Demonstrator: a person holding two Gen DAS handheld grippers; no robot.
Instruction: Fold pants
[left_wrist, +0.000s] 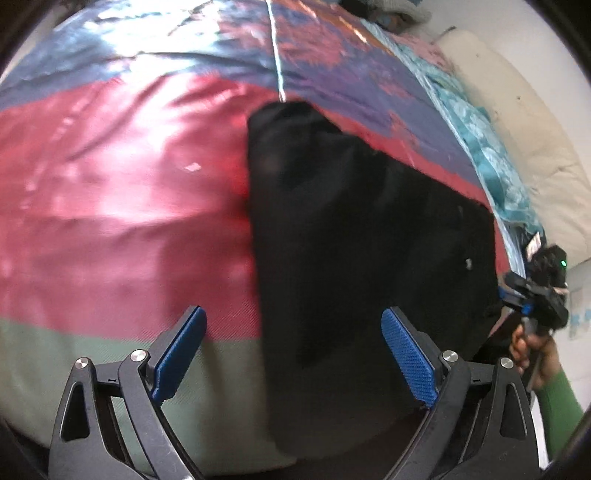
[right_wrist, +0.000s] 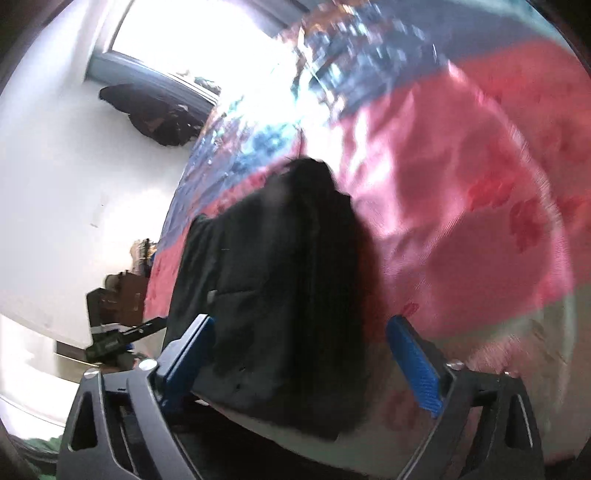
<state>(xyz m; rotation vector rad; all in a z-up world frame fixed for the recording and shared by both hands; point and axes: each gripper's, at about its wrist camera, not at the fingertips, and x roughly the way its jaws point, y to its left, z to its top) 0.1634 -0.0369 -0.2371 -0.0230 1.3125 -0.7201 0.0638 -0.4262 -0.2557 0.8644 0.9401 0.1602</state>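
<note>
Both grippers, left gripper and right gripper, jaws wide, holding nothing. Black pants lying near bed right edge. Best grabbing near-end corners together, folding evenly.

Blown-out window glare, motion blur, fisheye-warped edges.

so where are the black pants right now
The black pants lie on the red band of the shiny bedspread, right of centre in the left wrist view, between the open left gripper and the right gripper at their far right edge.
</note>
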